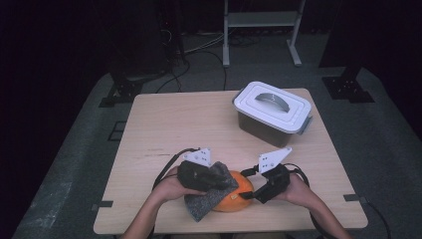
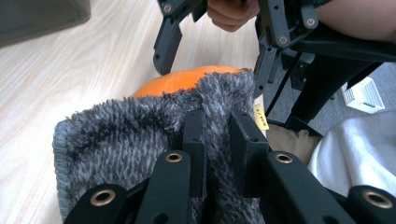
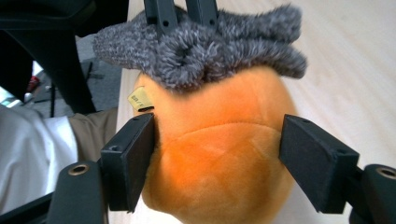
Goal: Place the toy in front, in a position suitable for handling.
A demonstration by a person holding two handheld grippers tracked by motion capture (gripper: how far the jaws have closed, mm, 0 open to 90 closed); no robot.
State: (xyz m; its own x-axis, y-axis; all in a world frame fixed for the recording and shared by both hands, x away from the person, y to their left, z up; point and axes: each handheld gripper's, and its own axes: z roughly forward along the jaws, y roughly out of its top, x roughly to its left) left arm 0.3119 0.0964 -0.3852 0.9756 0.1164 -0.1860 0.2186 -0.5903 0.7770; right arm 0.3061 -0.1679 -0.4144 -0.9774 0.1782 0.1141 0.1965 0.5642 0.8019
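The left gripper (image 2: 217, 140) is clenched on the grey fuzzy cloth (image 2: 140, 135). The right gripper (image 3: 217, 163) stands wide around the orange plush toy (image 3: 219, 158), its left pad touching and its right pad apart.

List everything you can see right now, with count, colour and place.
Plush toy: one, orange, near table edge, between the right gripper's jaws.
Cloth: one, grey, fuzzy, draped over the toy.
Box: one, grey with white handled lid, far right of table.
Table: one, light wood.
Left gripper: one, black, clamped on the cloth.
Right gripper: one, black, jaws wide around the toy; right pad apart from it.
Hands: two, at the bottom edge.
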